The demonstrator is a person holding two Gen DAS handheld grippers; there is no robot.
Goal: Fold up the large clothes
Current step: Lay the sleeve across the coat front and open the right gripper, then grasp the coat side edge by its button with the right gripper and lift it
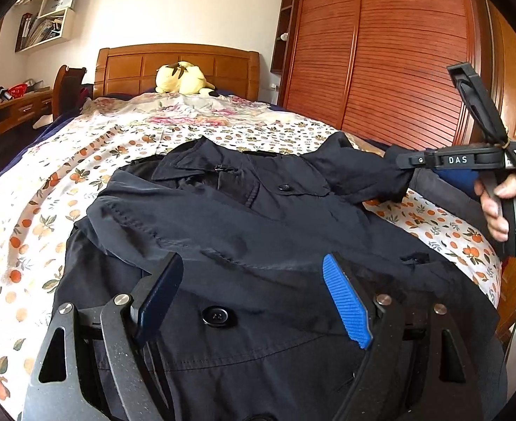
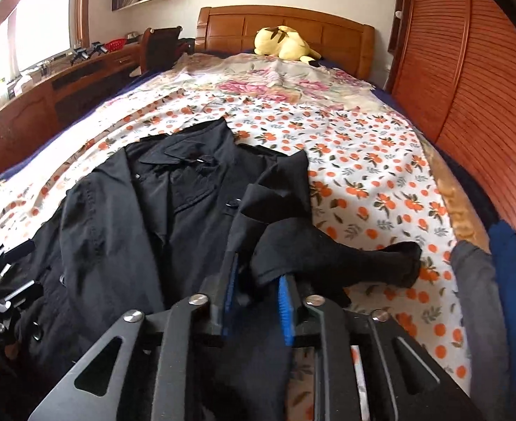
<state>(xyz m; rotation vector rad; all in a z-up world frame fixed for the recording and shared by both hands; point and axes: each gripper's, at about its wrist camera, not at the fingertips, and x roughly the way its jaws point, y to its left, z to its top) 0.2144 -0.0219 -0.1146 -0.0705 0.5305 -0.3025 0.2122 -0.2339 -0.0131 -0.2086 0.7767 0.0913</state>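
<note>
Right gripper (image 2: 254,301) is clamping the coat (image 1: 244,231) sleeve (image 2: 328,256) near the bed's (image 2: 381,161) right edge, apparently folding it inward; left gripper (image 1: 254,301) is hovering wide, likely needed to pin the body

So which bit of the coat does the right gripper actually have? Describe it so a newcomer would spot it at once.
Start at the bed with the orange-print sheet, where a dark coat lies face up. Follow its wardrobe-side shoulder outward to the sleeve. It alone is lifted off the sheet, its cuff end pinched in the right gripper.
</note>
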